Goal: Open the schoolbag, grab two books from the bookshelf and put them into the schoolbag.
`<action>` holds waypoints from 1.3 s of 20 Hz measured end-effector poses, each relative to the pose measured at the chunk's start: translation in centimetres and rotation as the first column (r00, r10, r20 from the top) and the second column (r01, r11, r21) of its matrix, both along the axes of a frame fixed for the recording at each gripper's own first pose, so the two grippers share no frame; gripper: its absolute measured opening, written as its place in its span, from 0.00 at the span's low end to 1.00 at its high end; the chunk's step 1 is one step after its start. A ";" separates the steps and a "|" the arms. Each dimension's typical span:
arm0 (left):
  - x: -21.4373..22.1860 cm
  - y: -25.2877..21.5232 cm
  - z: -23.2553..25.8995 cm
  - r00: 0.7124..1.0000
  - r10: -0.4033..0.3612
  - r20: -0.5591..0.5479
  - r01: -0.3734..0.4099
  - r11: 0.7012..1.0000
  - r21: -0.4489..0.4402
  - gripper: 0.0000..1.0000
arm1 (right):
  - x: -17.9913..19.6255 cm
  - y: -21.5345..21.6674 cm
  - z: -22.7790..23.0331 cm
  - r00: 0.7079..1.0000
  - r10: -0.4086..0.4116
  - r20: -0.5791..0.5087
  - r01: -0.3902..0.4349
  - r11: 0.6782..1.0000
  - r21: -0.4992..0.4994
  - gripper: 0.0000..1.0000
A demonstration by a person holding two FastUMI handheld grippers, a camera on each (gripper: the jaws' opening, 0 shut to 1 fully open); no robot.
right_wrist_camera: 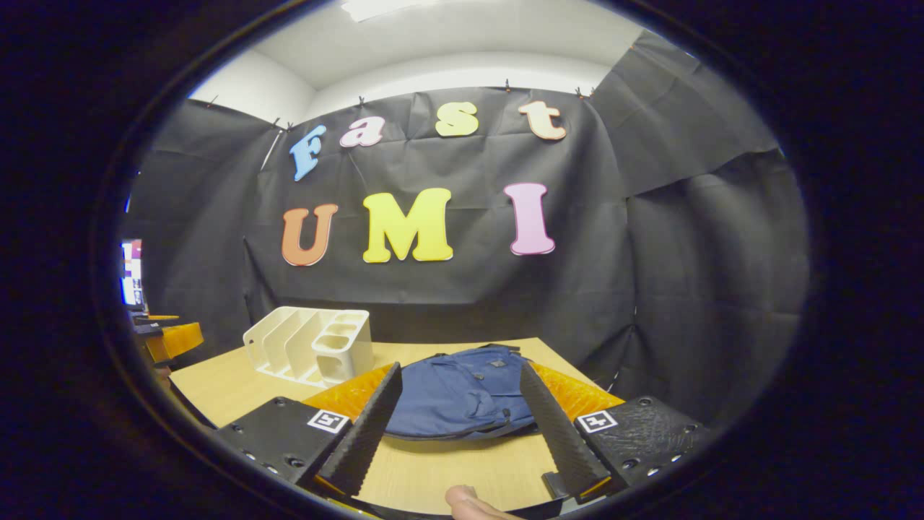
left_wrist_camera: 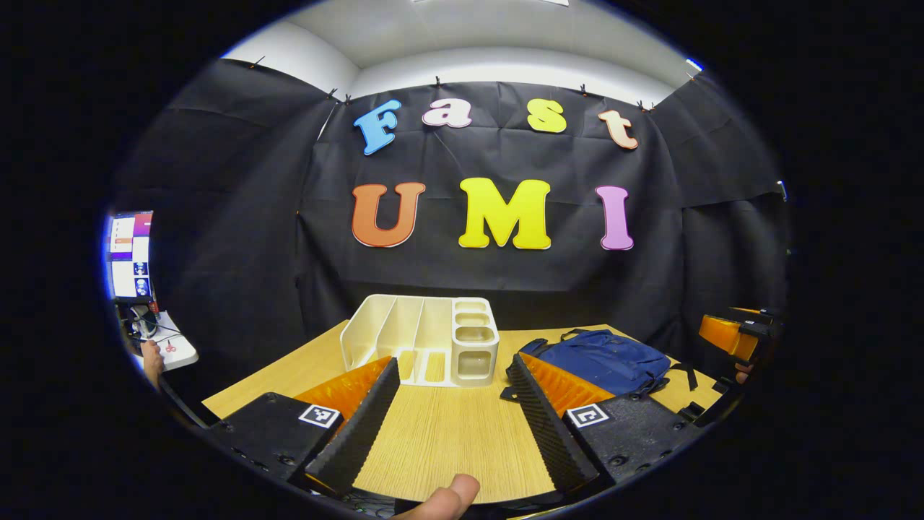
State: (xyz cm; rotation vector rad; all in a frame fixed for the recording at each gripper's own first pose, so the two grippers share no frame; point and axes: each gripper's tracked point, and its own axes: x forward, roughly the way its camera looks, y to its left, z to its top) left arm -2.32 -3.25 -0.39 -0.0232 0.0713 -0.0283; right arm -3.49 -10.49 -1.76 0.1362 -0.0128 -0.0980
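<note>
A white bookshelf (left_wrist_camera: 422, 339) with upright slots and small cups stands at the back middle of the wooden table (left_wrist_camera: 447, 440); the slots show bare white walls. To its right a blue schoolbag (left_wrist_camera: 603, 361) lies flat and looks zipped. My left gripper (left_wrist_camera: 453, 365) hovers open over the table in front of the shelf. Beyond the bag, the right gripper's orange body (left_wrist_camera: 733, 334) shows at the edge. In the right gripper view, my right gripper (right_wrist_camera: 460, 370) is open with the schoolbag (right_wrist_camera: 462, 393) framed between its fingers and not touched. The bookshelf (right_wrist_camera: 310, 347) stands left of the bag.
A monitor (left_wrist_camera: 130, 256) and a small white side table (left_wrist_camera: 173, 350) with red scissors sit far left, a person's hand (left_wrist_camera: 151, 361) beside them. Thumbs (left_wrist_camera: 447, 498) show at the bottom of both views. The left gripper's orange part (right_wrist_camera: 170, 339) is at the table's left edge.
</note>
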 end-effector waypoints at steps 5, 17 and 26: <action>1.0 -0.7 -1.4 0.999 -0.008 -0.032 0.007 1.000 -0.016 0.98 | 0.5 -2.0 -0.5 0.999 -0.045 -0.017 0.045 0.999 -0.019 0.93; 1.1 -0.7 -1.8 1.000 -0.004 -0.028 0.003 1.000 -0.010 0.98 | 0.4 -0.1 -1.5 0.999 -0.013 -0.049 0.011 0.999 -0.046 0.96; 1.3 -0.8 -2.4 0.999 -0.003 -0.036 0.002 1.000 -0.016 0.99 | 0.2 -0.6 -1.4 0.999 -0.023 -0.045 0.020 0.997 -0.068 0.96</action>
